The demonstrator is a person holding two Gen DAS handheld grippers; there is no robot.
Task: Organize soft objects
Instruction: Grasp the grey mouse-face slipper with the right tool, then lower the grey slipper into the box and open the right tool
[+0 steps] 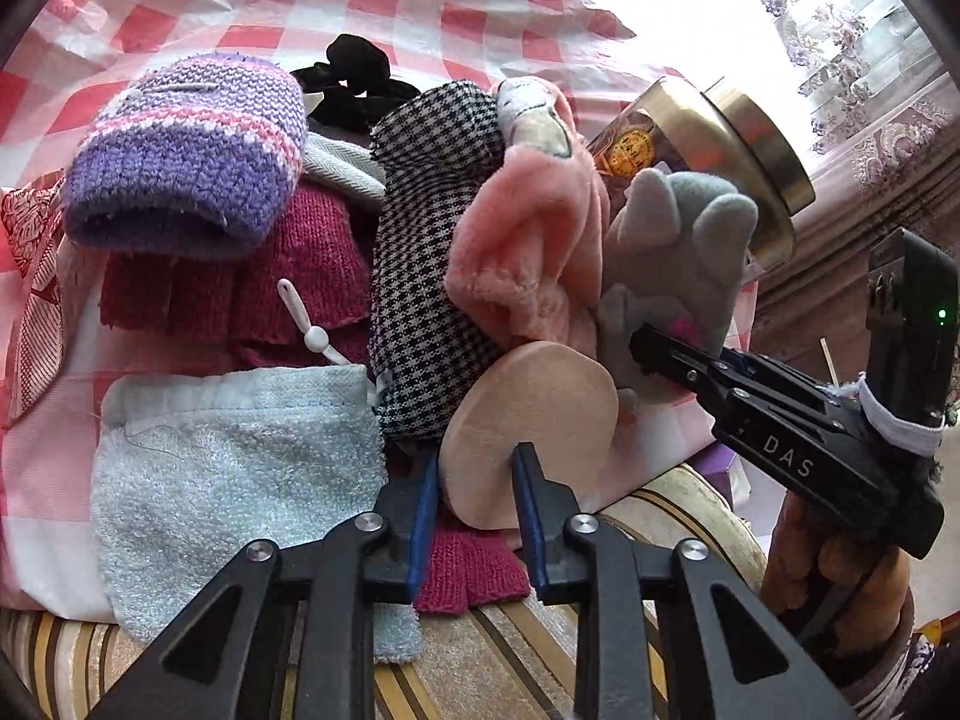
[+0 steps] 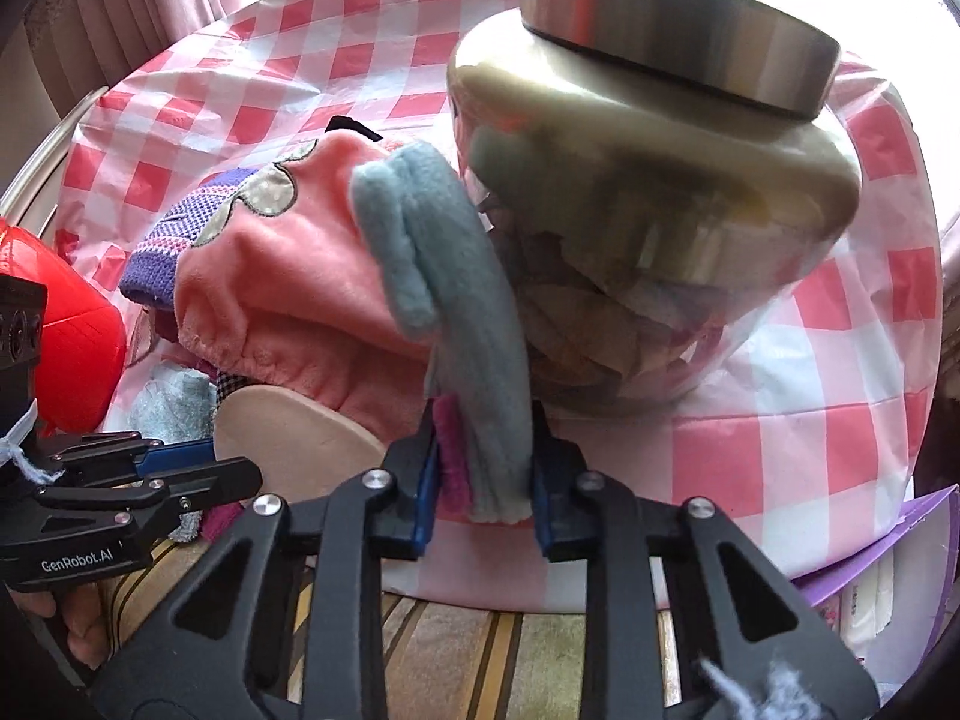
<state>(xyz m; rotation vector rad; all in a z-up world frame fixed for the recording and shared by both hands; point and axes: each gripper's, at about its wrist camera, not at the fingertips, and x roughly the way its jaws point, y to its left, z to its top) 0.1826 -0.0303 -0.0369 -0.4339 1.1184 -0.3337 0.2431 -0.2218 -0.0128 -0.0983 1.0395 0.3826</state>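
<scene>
My left gripper is shut on a round beige pad, held on edge at the front of a pile of soft things. My right gripper is shut on a grey-blue plush toy, which stands up between its jaws; in the left wrist view the toy is at the right of the pile, with the right gripper on its lower part. The pile holds a purple knit hat, a houndstooth cloth, a pink fleece piece, a dark red knit and a light blue towel.
A glass jar with a metal lid stands on the red-checked cloth, right behind the plush toy. A black scrunchie lies behind the pile. A red object is at the left. A purple box is at the right.
</scene>
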